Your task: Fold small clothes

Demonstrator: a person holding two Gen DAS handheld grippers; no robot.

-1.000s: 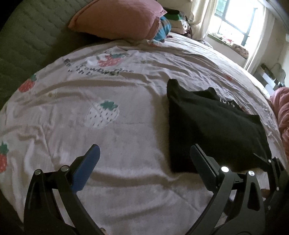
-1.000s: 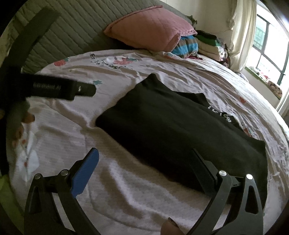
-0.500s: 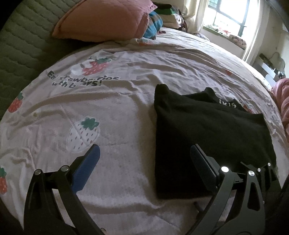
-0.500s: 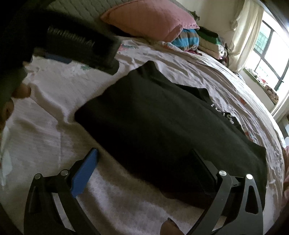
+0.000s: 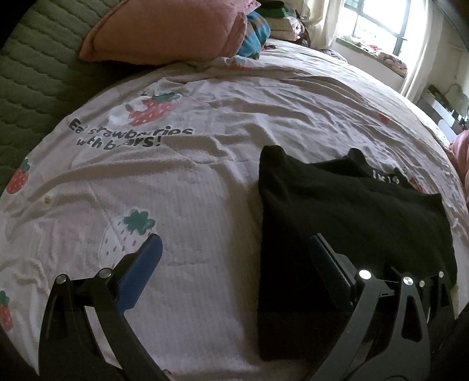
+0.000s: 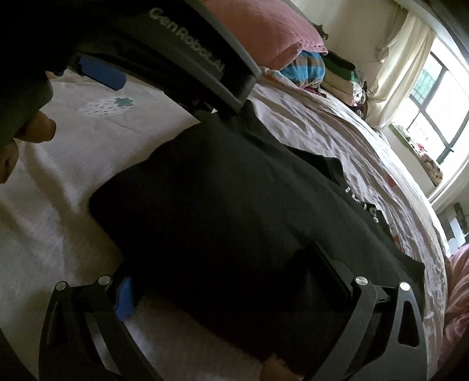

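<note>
Since the folded black T-shirt (image 6: pixel 234 211) looks soft and limp, the wide-open right gripper (image 6: pixel 231 281) straddling its near edge should pinch there; left gripper (image 5: pixel 234 258) gapes wide, empty

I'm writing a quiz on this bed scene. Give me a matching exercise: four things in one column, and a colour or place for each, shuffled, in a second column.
Things:
1. pillow
2. folded garment
3. headboard
4. window

Colour or place:
A. black, lying on the bedsheet
B. quilted green, at the far left
C. pink, leaning on the headboard
D. bright, at the far right

Pairs: 1-C, 2-A, 3-B, 4-D
</note>
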